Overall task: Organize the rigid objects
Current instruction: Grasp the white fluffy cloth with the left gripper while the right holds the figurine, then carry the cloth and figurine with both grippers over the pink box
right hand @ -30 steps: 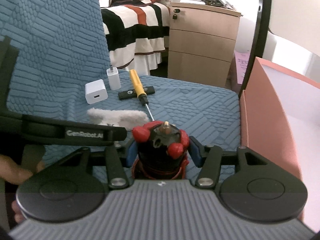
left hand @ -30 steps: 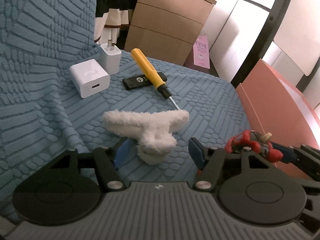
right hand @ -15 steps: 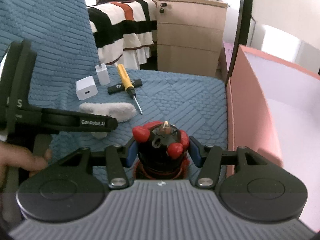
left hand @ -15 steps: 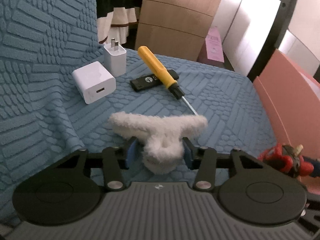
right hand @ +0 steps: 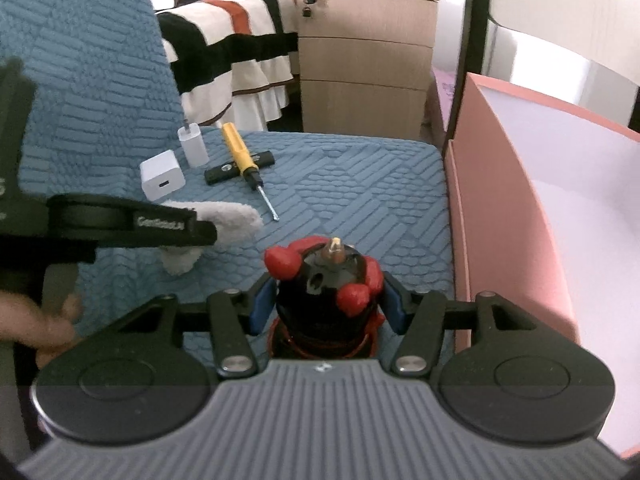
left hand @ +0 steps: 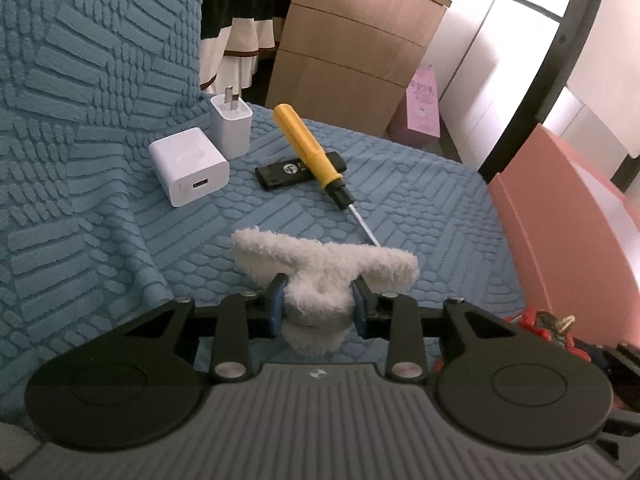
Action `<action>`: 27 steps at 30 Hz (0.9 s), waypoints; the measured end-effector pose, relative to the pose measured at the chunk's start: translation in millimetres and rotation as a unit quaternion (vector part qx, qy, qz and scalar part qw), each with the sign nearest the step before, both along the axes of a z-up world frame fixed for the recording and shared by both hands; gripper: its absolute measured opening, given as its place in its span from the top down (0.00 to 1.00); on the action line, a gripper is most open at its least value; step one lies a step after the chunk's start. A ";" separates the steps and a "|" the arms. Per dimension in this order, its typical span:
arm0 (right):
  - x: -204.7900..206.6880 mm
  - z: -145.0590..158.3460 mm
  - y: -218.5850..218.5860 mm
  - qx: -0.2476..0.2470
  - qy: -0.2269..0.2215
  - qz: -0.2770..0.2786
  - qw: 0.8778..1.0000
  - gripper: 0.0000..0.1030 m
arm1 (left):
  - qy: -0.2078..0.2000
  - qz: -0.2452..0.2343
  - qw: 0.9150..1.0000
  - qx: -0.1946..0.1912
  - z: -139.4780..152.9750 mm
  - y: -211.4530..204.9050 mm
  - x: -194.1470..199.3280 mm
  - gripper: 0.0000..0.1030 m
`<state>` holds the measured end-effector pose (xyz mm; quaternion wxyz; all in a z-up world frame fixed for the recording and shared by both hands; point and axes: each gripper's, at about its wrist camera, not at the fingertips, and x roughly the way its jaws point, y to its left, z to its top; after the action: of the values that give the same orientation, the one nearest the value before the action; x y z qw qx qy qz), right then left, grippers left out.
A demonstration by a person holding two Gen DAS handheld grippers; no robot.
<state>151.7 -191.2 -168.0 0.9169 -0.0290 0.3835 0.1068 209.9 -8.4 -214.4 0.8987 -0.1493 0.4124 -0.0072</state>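
Left gripper (left hand: pixel 319 306) clenched on white fluffy plush piece (left hand: pixel 324 270), on blue textured sofa cover (left hand: pixel 420 200). Right gripper (right hand: pixel 326 306) clamped on red-and-black toy figure (right hand: pixel 326 280), beside pink box (right hand: pixel 516 216). Behind: yellow screwdriver (left hand: pixel 310 156) lying across black USB stick (left hand: pixel 280 170), two white chargers (left hand: pixel 190 170) (left hand: pixel 231 125) just left.

Two white chargers sitting on blue textured cover: cube charger (left hand: pixel 190 171), pronged charger (left hand: pixel 231 132). One yellow-handled screwdriver (left hand: pixel 310 151) lying across one black flat stick (left hand: pixel 280 171). One white fluffy piece (left hand: pixel 320 276). One red-and-black toy (right hand: pixel 326 288). One pink box (right hand: pixel 500 216) standing beside. One wooden drawer cabinet (right hand: pixel 366 60) showing behind. Two grippers: left gripper (left hand: pixel 319 307), right gripper (right hand: pixel 326 304).
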 end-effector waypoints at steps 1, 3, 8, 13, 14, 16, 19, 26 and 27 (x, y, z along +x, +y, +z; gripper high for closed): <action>-0.8 1.1 -1.0 0.004 0.001 -0.005 1.000 0.44 | -0.001 0.001 1.000 -0.003 1.6 0.5 -1.5 0.63; -3.0 3.2 -2.5 0.013 0.004 -0.007 1.000 0.44 | 0.000 0.001 1.000 -0.002 3.5 1.2 -3.7 0.64; -11.5 11.7 -0.5 0.008 0.001 0.000 1.000 0.44 | 0.001 0.005 1.000 -0.029 10.7 6.4 -16.5 0.64; -20.8 21.7 -5.1 0.028 0.024 -0.023 0.999 0.44 | -0.005 0.019 0.997 -0.068 25.7 17.4 -33.0 0.64; -23.0 23.5 -5.0 0.032 0.027 -0.020 0.999 0.44 | -0.006 0.018 0.997 -0.071 29.4 17.8 -35.2 0.64; -25.9 26.7 -2.2 0.022 0.030 -0.011 0.999 0.44 | -0.008 0.010 0.997 -0.076 36.0 17.4 -38.4 0.64; -26.6 33.2 -0.7 0.004 0.034 -0.012 0.999 0.44 | -0.011 0.004 0.997 -0.072 47.9 16.4 -47.0 0.64; -30.9 60.1 -7.0 0.005 0.037 -0.015 0.999 0.44 | -0.012 0.003 0.997 -0.081 75.6 19.2 -58.3 0.64; -31.2 66.4 -8.7 0.006 0.037 -0.013 0.999 0.44 | -0.013 0.002 0.997 -0.081 80.6 18.0 -59.2 0.64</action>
<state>120.5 -199.8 -101.6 0.9036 -0.0149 0.4168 0.0978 150.7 9.6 -133.7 0.8889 -0.2220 0.3986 -0.0410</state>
